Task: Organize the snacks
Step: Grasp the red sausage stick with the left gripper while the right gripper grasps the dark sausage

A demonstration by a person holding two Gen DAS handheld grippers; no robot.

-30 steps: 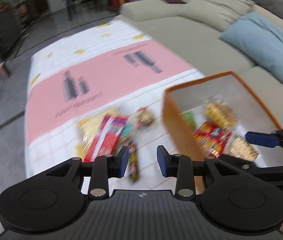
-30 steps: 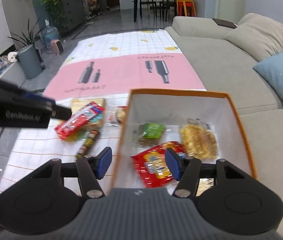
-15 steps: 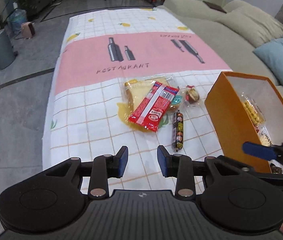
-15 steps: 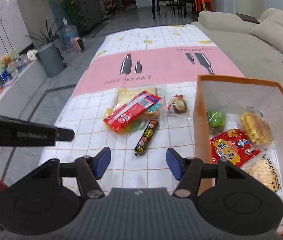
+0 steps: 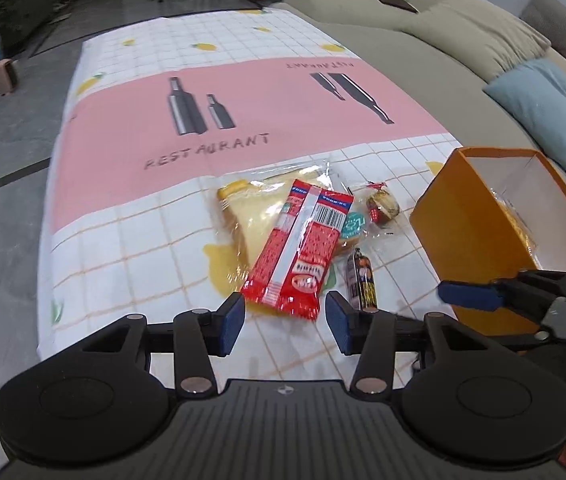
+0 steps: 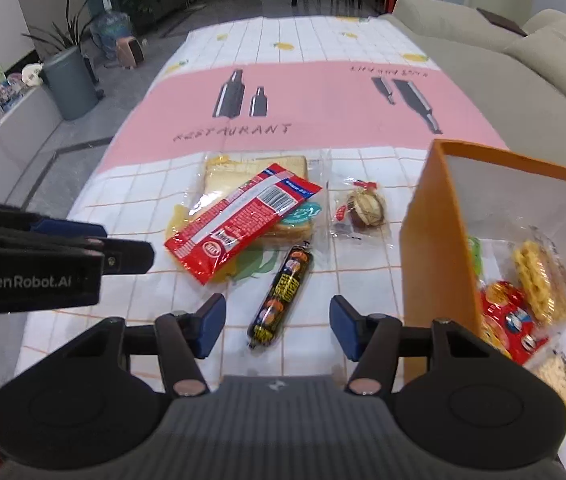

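Note:
A red snack packet lies on a wrapped bread slice. Beside them lie a black sausage stick and a small wrapped pastry. An orange box to the right holds several snack packs. My left gripper is open and empty, just short of the red packet. My right gripper is open and empty, with the near end of the sausage stick between its fingers.
The snacks lie on a checked and pink tablecloth. A beige sofa with a blue cushion runs along the right. A grey bin and plants stand on the floor at the left.
Both grippers have moved left, off the box, and closer to the loose snacks. The left gripper has opened wider. The snacks have not moved.

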